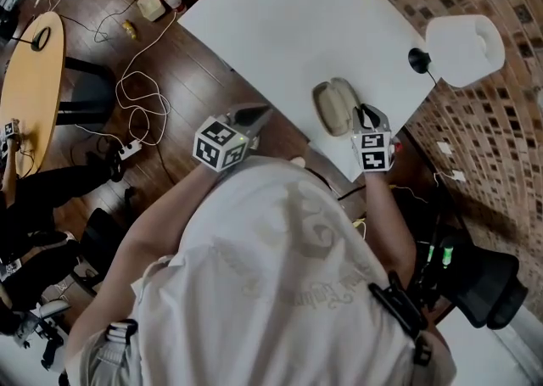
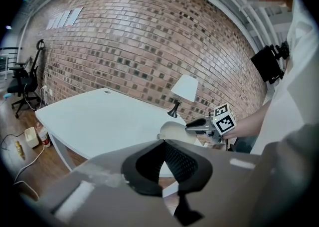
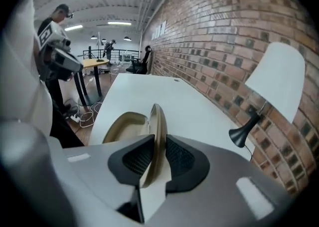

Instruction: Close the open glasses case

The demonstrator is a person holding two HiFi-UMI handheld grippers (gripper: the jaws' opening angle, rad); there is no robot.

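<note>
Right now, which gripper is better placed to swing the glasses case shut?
Right. The right gripper is clamped on the raised lid of the glasses case, so it likely just folds it down. The left gripper is shut, empty, at the table edge.

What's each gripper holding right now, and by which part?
Right gripper grips the upright lid of the open glasses case, one pad on each face near its rim. Left gripper is shut, holding nothing.

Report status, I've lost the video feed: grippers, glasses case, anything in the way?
Right gripper shut on the lid, lid upright. Glasses case open on the table. Left gripper shut, empty, held aside. Lamp stands apart, not in the way.
</note>
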